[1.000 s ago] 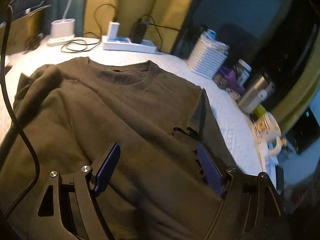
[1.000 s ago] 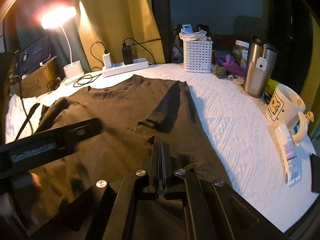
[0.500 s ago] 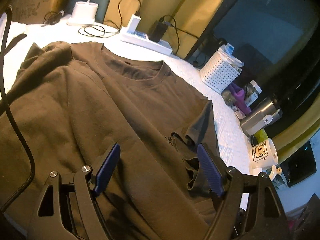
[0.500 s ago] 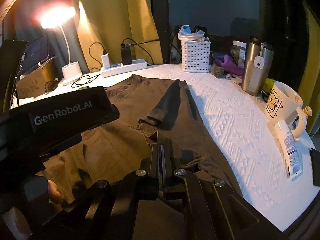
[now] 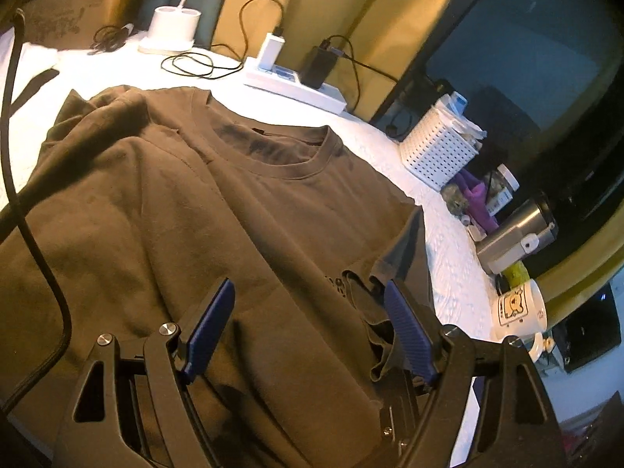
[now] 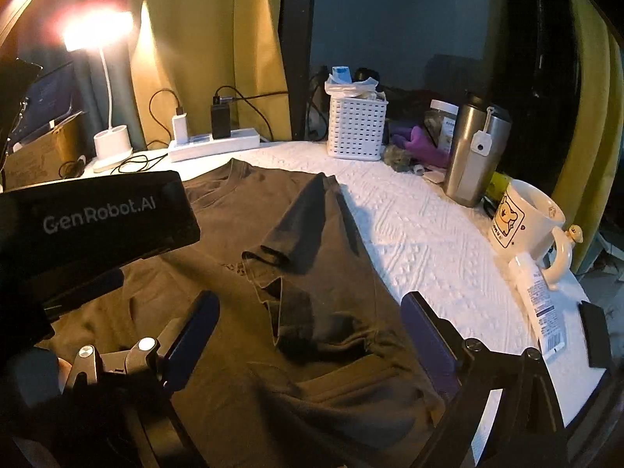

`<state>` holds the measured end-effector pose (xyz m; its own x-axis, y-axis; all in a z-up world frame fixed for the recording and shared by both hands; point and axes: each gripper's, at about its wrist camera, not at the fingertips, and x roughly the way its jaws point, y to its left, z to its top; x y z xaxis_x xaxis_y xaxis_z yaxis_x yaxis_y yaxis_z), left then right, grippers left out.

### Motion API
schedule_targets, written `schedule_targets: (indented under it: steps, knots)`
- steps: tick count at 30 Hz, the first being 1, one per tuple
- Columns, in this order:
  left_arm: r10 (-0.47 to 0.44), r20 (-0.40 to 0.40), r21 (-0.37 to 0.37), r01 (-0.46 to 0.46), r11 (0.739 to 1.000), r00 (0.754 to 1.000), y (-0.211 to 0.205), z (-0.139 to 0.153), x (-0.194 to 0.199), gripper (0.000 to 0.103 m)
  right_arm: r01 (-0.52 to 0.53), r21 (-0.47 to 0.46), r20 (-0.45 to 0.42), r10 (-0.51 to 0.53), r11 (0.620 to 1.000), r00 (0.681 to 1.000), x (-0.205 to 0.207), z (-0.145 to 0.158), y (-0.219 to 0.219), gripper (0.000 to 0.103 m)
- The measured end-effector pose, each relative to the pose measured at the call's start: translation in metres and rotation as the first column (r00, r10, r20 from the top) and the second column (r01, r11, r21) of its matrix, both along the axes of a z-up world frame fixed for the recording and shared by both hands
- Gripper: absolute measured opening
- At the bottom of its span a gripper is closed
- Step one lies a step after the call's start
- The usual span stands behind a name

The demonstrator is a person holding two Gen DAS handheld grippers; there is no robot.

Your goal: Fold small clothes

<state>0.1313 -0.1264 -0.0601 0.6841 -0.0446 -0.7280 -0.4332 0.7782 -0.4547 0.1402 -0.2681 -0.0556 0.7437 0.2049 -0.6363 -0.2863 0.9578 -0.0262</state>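
A dark olive t-shirt (image 5: 218,210) lies flat on the white textured table cover (image 6: 421,241), collar toward the far side. Its right sleeve (image 6: 300,218) is folded inward onto the chest, and the side hem below it is bunched. My left gripper (image 5: 309,286) hovers open over the shirt's lower chest with nothing between its blue pads. The jaws of my right gripper (image 6: 308,298) are opening wide above the shirt's (image 6: 249,351) bunched right edge; only the cloth below shows between them, untouched by the pads. The left tool's black housing (image 6: 97,214) fills the left of the right wrist view.
Along the far edge stand a lamp base (image 6: 111,148), a power strip (image 6: 214,144) with chargers and a white perforated basket (image 6: 357,128). At the right are a steel tumbler (image 6: 474,156), a bear mug (image 6: 522,222) and a tube (image 6: 540,308). A black cable (image 5: 35,253) crosses the shirt's left side.
My right gripper's jaws went from fully shut to wide open. The left gripper rolled, tilting its view, and its housing came into the right wrist view.
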Motion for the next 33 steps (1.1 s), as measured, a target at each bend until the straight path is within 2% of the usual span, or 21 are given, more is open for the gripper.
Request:
schedule_targets:
  steps: [3,7,10,14,16,19,24,27,28,29,30,32,33]
  knots:
    - [-0.002,-0.006,-0.007,0.002,1.000,1.000,0.002,-0.002,-0.001,0.079,-0.003,-0.014,-0.004,0.003,1.000,1.000,0.002,0.001,0.002,0.095]
    - [-0.014,0.008,0.040,0.014,0.999,1.000,0.010,0.006,-0.008,0.079,0.010,-0.017,-0.015,-0.010,1.000,1.000,0.003,0.002,-0.001,0.095]
    - [-0.030,0.065,0.109,0.023,0.994,0.997,0.023,0.023,-0.020,0.079,0.036,-0.028,-0.010,-0.036,0.999,0.999,0.003,0.005,-0.009,0.095]
    - [-0.096,0.121,0.247,0.064,0.967,0.988,0.044,0.042,-0.044,0.079,0.052,-0.030,-0.011,-0.053,0.998,0.999,0.000,0.011,-0.021,0.095]
    - [-0.154,0.111,0.318,0.112,0.941,0.982,0.058,0.044,-0.058,0.079,0.043,-0.020,-0.012,-0.043,0.999,0.999,-0.004,0.013,-0.028,0.095]
    - [-0.188,0.071,0.379,0.148,0.914,0.980,0.081,0.037,-0.076,0.079,0.022,-0.007,-0.024,-0.022,1.000,0.999,-0.008,0.014,-0.042,0.095]
    - [-0.159,0.010,0.407,0.142,0.902,0.987,0.126,0.019,-0.103,0.079,-0.002,0.028,-0.070,0.004,1.000,0.998,-0.009,0.009,-0.065,0.095]
    - [-0.123,-0.006,0.406,0.115,0.906,0.992,0.153,0.009,-0.110,0.079,-0.031,0.048,-0.117,0.036,0.998,0.993,-0.007,0.003,-0.071,0.095]
    - [-0.113,-0.013,0.398,0.109,0.911,0.994,0.162,0.006,-0.111,0.079,-0.056,0.069,-0.132,0.065,0.996,0.989,-0.007,0.002,-0.071,0.088]
    - [-0.103,-0.016,0.391,0.102,0.915,0.995,0.168,0.005,-0.113,0.079,-0.073,0.082,-0.152,0.085,0.994,0.985,-0.006,0.000,-0.070,0.076]
    - [-0.094,-0.016,0.382,0.093,0.919,0.995,0.174,0.003,-0.114,0.079,-0.082,0.082,-0.167,0.095,0.993,0.981,-0.005,-0.002,-0.068,0.070]
    - [-0.088,-0.013,0.370,0.087,0.925,0.996,0.184,0.001,-0.113,0.079,-0.127,0.074,-0.190,0.139,0.989,0.972,-0.005,-0.006,-0.061,0.052]
    - [-0.084,-0.016,0.369,0.084,0.926,0.996,0.187,0.001,-0.112,0.079,-0.144,0.070,-0.201,0.155,0.987,0.967,-0.005,-0.008,-0.058,0.048]
